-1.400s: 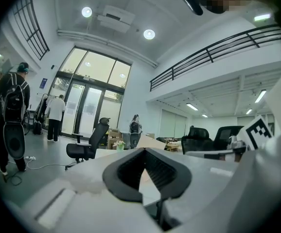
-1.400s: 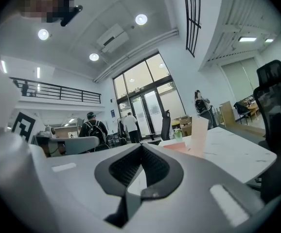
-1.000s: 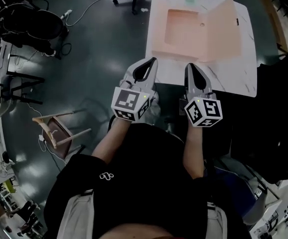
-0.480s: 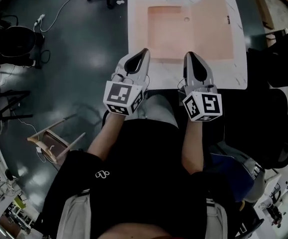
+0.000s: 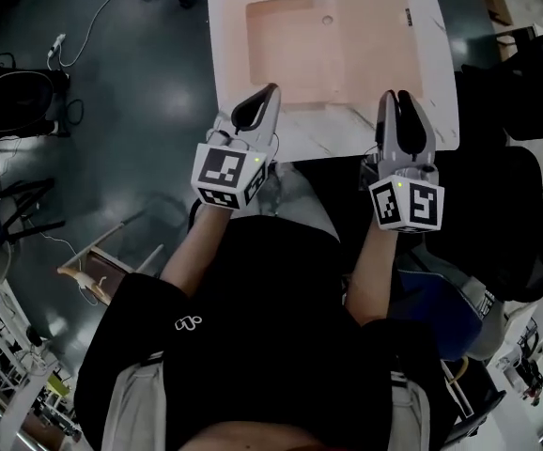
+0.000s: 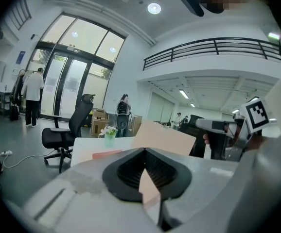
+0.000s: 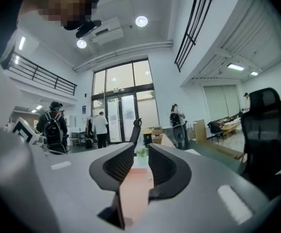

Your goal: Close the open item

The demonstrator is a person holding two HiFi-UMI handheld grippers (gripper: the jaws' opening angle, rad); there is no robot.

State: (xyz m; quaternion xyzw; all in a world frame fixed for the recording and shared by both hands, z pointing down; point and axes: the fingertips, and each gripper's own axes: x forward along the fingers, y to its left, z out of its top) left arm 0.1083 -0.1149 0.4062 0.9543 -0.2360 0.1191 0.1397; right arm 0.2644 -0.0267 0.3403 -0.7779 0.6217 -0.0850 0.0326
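An open pink box [image 5: 286,40] lies flat on the white table [image 5: 431,120], its lid [image 5: 377,36] raised on the right side. In the left gripper view the lid [image 6: 166,138] shows beyond the jaws. My left gripper [image 5: 270,90] hovers over the table's near edge in front of the box, shut and empty. My right gripper [image 5: 395,98] hangs over the near right part of the table, short of the lid. Its jaws are opening, with nothing between them. Through that gap in the right gripper view [image 7: 141,148] the pink box [image 7: 136,178] is visible.
A green cup with a small plant [image 6: 110,135] stands at the table's far edge behind the box. A black office chair [image 5: 525,167] stands right of the table, another chair [image 6: 67,135] far left. A wooden stool [image 5: 107,252] lies on the dark floor. People stand in the distance.
The table and box have come closer to both grippers. My right gripper has shifted right, and its jaws have parted. The left gripper stays shut.
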